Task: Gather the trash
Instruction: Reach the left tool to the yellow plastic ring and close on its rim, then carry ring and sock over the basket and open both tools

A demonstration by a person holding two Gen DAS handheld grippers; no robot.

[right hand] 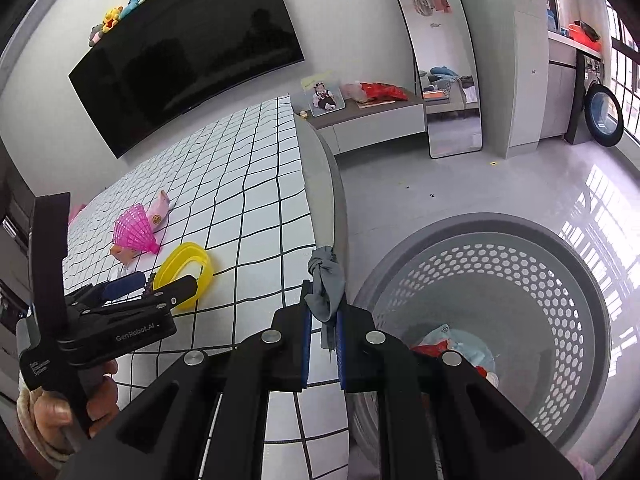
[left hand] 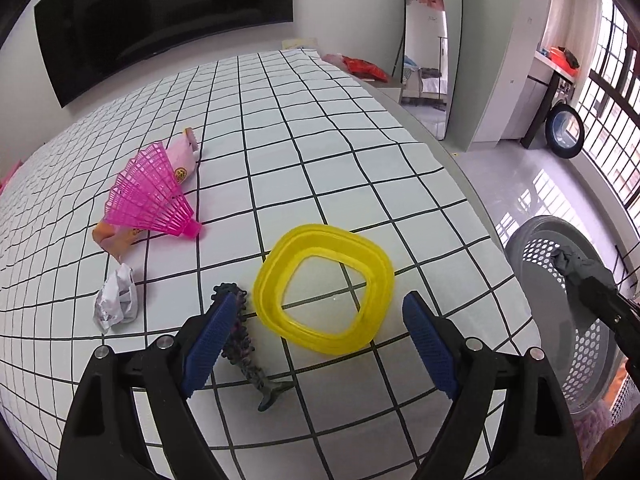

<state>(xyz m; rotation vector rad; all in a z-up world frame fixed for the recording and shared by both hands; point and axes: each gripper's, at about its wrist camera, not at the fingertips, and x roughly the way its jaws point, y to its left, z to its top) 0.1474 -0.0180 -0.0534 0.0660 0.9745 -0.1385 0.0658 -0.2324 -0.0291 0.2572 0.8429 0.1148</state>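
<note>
My left gripper (left hand: 320, 340) is open above the checked tablecloth, its blue pads either side of a yellow ring (left hand: 325, 288); a dark toy fish (left hand: 244, 344) lies under the left pad. A crumpled paper ball (left hand: 116, 300), a pink shuttlecock (left hand: 152, 196), an orange wrapper (left hand: 110, 238) and a pink packet (left hand: 185, 158) lie to the left. My right gripper (right hand: 322, 344) is shut on a knotted grey rag (right hand: 326, 280), held at the table edge beside the grey perforated bin (right hand: 500, 320). The bin holds red and blue scraps (right hand: 448, 346).
The table edge (left hand: 452, 184) drops to a glossy floor (right hand: 460, 188) on the right. A black TV (right hand: 188, 48) hangs on the far wall. A low cabinet (right hand: 372, 120) and a mirror (right hand: 448, 80) stand beyond the table. The left gripper (right hand: 160, 284) shows in the right wrist view.
</note>
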